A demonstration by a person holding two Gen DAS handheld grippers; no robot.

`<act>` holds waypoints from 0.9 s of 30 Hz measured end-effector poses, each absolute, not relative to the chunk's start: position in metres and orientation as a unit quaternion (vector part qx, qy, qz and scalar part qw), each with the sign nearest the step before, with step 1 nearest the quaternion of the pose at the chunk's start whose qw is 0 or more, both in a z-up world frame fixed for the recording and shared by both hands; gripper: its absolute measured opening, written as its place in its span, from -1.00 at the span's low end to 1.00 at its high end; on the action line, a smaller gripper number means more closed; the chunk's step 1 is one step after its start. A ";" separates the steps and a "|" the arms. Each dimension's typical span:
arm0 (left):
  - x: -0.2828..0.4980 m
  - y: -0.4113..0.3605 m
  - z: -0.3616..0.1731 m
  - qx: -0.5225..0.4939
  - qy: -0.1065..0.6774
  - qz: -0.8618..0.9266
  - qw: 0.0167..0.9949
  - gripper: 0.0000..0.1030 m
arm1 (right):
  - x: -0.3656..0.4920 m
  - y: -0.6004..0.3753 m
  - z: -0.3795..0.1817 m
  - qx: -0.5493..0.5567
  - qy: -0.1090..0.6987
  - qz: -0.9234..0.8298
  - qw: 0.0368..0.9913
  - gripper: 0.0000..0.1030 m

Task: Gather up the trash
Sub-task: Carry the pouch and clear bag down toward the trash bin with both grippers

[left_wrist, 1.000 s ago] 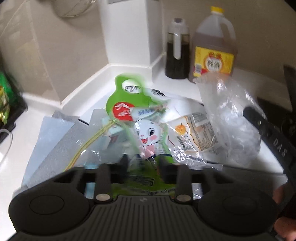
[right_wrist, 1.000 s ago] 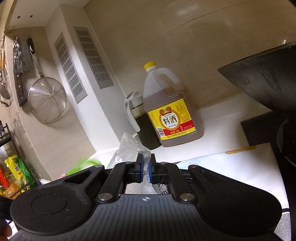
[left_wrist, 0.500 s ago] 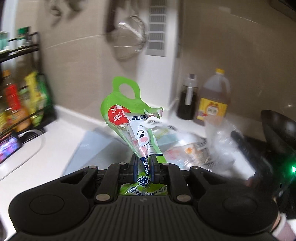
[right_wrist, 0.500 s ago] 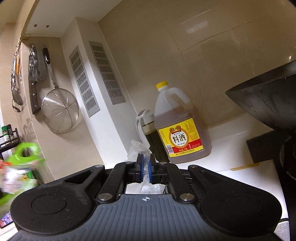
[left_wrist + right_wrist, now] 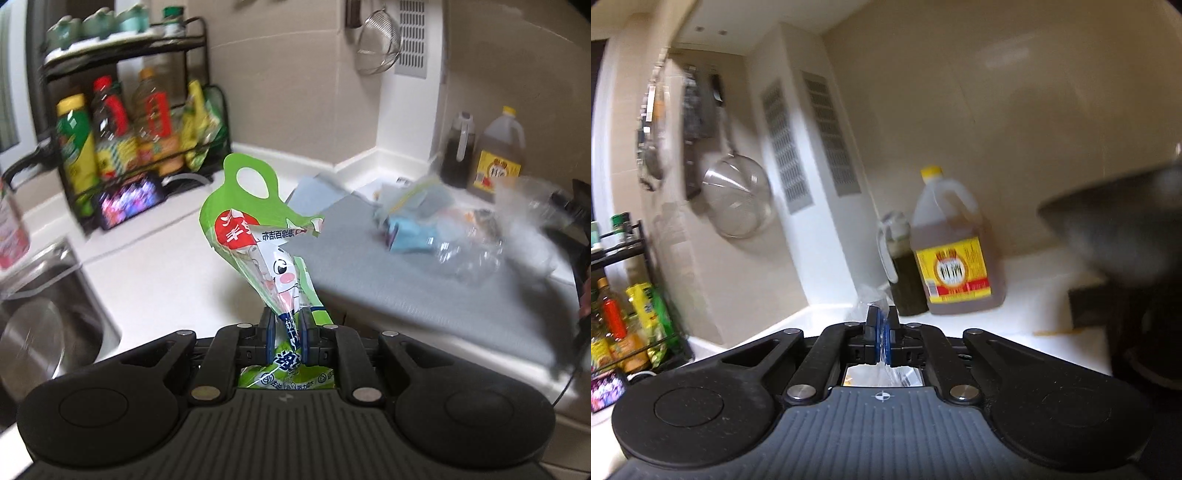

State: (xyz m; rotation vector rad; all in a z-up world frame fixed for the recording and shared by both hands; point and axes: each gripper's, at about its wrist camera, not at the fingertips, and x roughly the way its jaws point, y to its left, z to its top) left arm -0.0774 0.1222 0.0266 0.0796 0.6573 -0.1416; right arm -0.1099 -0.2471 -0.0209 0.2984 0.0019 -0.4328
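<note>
My left gripper is shut on a green snack wrapper with a cartoon face, which stands up from the jaws above the white counter. More trash lies on the grey mat to the right: a blue packet and crumpled clear plastic. My right gripper is shut on a thin clear plastic bag, held level and facing the wall. In the left wrist view that bag shows as a blurred clear shape at the right.
A steel sink lies at the left. A black rack of bottles stands at the back left. A dark sauce jug and a yellow-labelled oil bottle stand in the corner. A black wok is at the right. A strainer hangs on the wall.
My left gripper lifted the green wrapper off the trash pile and carried it left toward the sink. My right gripper, still holding the clear bag, shifted slightly and rolled.
</note>
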 end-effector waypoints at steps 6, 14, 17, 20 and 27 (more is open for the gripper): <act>-0.120 0.152 0.009 0.027 0.329 -0.068 0.941 -0.72 | -0.147 -0.211 0.011 0.096 0.010 -0.196 0.976 -0.95; -0.168 0.167 -0.011 0.030 0.331 -0.093 0.938 -0.72 | -0.181 -0.152 0.022 0.074 0.042 -0.140 0.986 -0.95; -0.178 0.171 -0.023 0.027 0.338 -0.097 0.936 -0.72 | -0.193 -0.129 0.019 0.083 0.059 -0.115 0.988 -0.95; -0.186 0.173 -0.035 0.031 0.339 -0.093 0.936 -0.72 | -0.203 -0.104 0.014 0.076 0.077 -0.091 0.990 -0.95; -0.197 0.178 -0.062 0.037 0.351 -0.087 0.932 -0.72 | -0.218 -0.055 -0.001 0.056 0.124 -0.046 0.990 -0.95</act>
